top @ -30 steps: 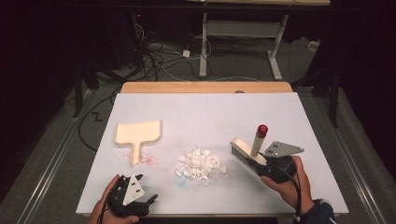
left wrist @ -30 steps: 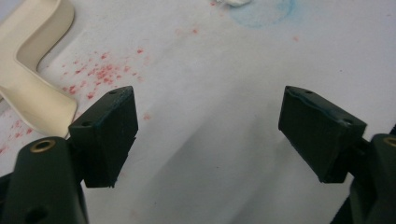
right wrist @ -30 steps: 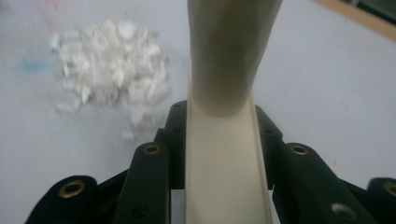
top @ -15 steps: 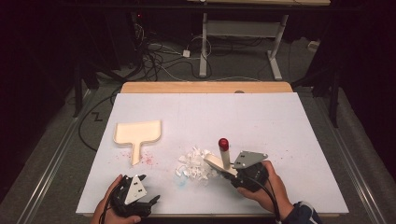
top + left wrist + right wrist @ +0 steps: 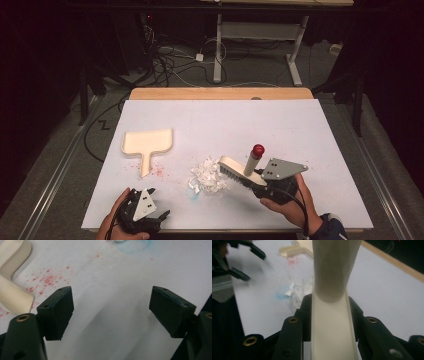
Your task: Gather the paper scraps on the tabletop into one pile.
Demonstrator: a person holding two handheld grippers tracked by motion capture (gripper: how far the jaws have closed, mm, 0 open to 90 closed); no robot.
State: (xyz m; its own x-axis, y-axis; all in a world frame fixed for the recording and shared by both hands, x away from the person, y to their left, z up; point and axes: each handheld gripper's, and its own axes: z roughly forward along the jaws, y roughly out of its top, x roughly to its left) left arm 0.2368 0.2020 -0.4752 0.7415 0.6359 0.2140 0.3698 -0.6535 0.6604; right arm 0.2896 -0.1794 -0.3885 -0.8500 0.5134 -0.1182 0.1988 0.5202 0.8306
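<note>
**Brush at the scrap pile, left jaws spread**

The right gripper (image 5: 260,186) has its two black jaws pinched on the cream-coloured plastic hand brush with a red-tipped handle (image 5: 241,169); in the right gripper view the pale body of the brush (image 5: 333,322) runs straight up between the jaws and is clamped on both sides. From the high view the brush's dark bristles face down and its head reaches left to the edge of the small heap of white paper scraps (image 5: 207,176) — touching or just beside it, the pictures do not settle which. The red knob stands tilted above the gripper's grey three-cornered plate.

The left gripper (image 5: 150,220) sits at the near left edge of the white table sheet (image 5: 220,125), jaws spread wide with nothing but bare sheet between them, as the left gripper view shows (image 5: 112,312).

Beyond the left jaws lies the cream plastic dustpan with a short handle (image 5: 147,145), flat on the sheet, well to the left of the scraps. Red speckles (image 5: 42,281) dot the sheet beside its handle, and a faint blue smudge (image 5: 280,295) marks the sheet near the paper pile. A wooden table edge (image 5: 220,93) shows at the far side.
</note>
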